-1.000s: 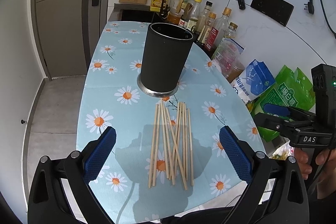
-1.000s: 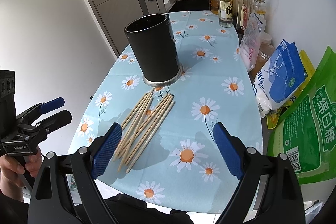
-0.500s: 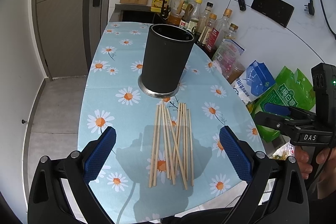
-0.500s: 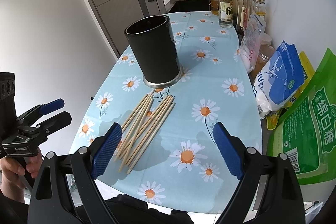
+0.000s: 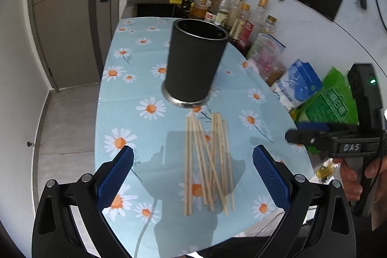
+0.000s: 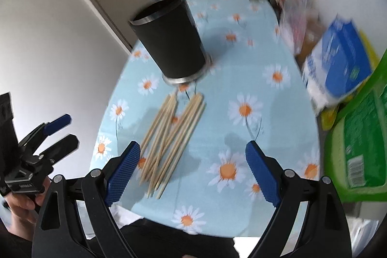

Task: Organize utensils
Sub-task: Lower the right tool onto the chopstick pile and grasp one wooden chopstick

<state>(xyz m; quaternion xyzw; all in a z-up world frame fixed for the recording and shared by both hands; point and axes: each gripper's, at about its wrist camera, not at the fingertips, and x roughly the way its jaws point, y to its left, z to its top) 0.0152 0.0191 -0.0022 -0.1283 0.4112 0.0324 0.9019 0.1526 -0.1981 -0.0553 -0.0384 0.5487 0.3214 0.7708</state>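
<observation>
Both wrist views look steeply down from near, sharing the chopsticks point(image 5: 208, 161) and holder point(image 5: 196, 67).

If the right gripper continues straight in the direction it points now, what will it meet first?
Most likely the floral tablecloth. The right gripper, jaws wide open, aims steeply down at bare cloth just right of the chopsticks. Its left finger might graze their near ends; depth is unclear.

A pale-blue, daisy-printed tabletop point(image 5: 135, 127) carries a black cylindrical utensil holder point(image 5: 196, 64). Loose wooden chopsticks point(image 5: 208, 161) lie at its six o'clock; bagged groceries point(image 5: 300, 84) sit at three o'clock.
</observation>
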